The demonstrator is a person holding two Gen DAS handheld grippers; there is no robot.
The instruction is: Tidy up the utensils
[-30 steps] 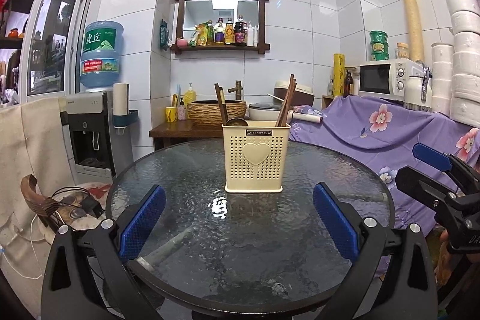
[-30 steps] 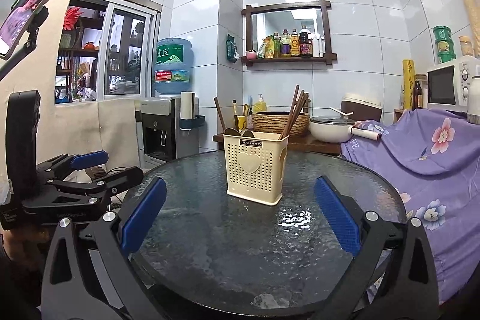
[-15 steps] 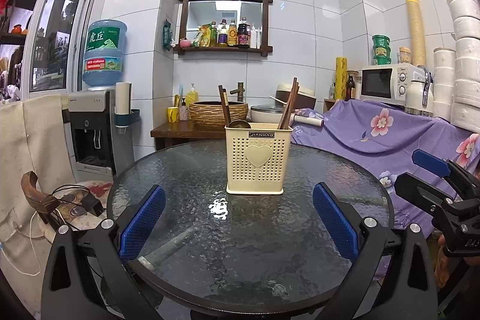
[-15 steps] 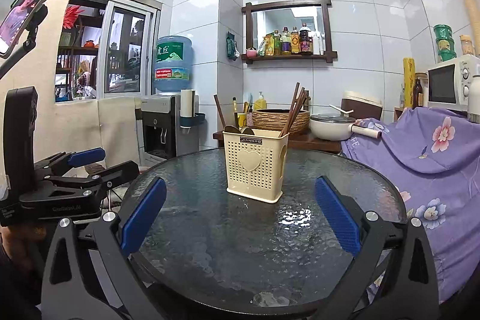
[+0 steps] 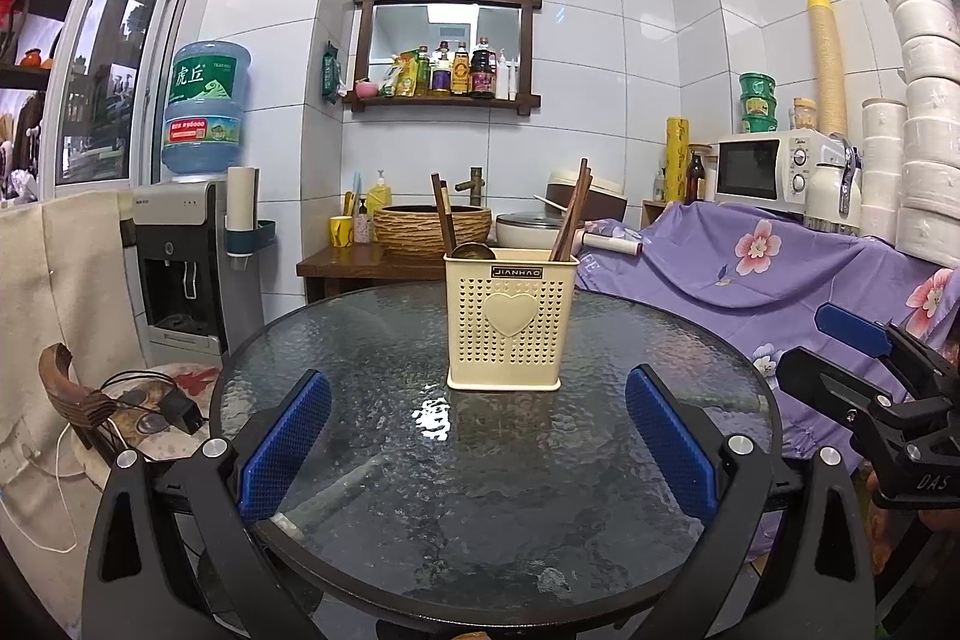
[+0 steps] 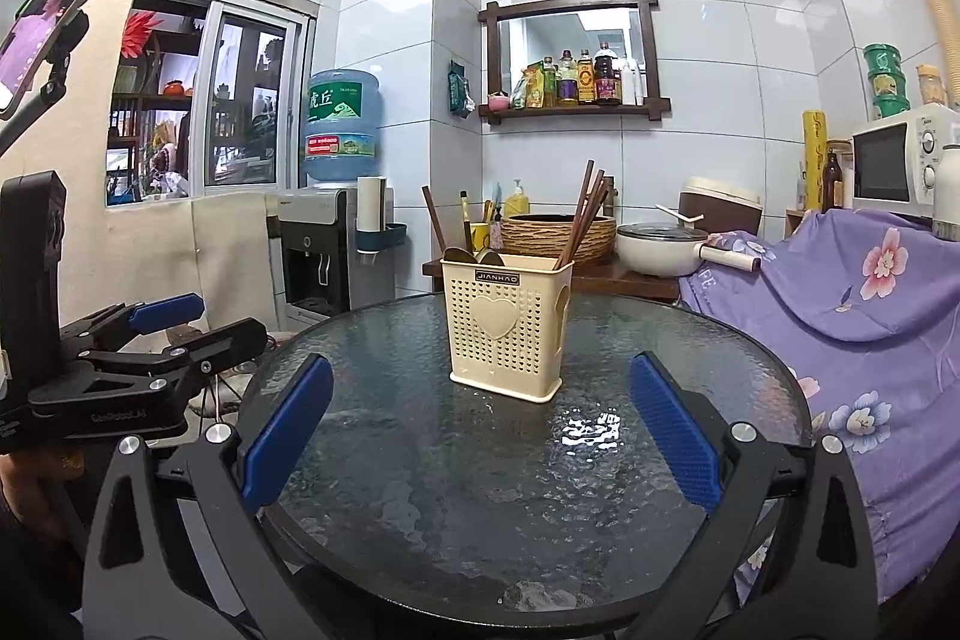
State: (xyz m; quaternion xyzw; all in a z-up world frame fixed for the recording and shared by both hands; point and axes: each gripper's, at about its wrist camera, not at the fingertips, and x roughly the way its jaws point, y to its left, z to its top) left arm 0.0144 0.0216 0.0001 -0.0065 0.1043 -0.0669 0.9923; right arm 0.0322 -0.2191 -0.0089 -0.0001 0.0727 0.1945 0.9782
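The left claw (image 5: 480,430) was held level over the near edge of the round glass table (image 5: 372,340), its two blue-padded fingers (image 5: 285,436) spread wide apart with nothing between them. The right claw (image 6: 480,430) sat in the same pose beside it, also released and empty, blue pads (image 6: 675,430) far apart. From the left camera, the right claw appeared at 3 o'clock off the table's rim, pointing toward 10 o'clock; a bit of the person's hand (image 5: 942,520) showed beneath its black body. From the right camera, the left claw showed at 9 o'clock, pointing toward 2 o'clock.

The cream utensil basket (image 5: 510,322), perforated and marked with a heart, stood upright on the table toward its far side. For the left claw it was at 12 o'clock, straight ahead between the lines of the fingers and well apart from the pads. For the right claw it was at about 12 o'clock too, turned so one corner faced the camera, again untouched. Dark chopsticks (image 5: 570,214) leaned out of the basket's right part toward 1 o'clock, more sticks (image 5: 444,214) rose from its left part, and a spoon bowl (image 5: 473,251) peeked over the rim.
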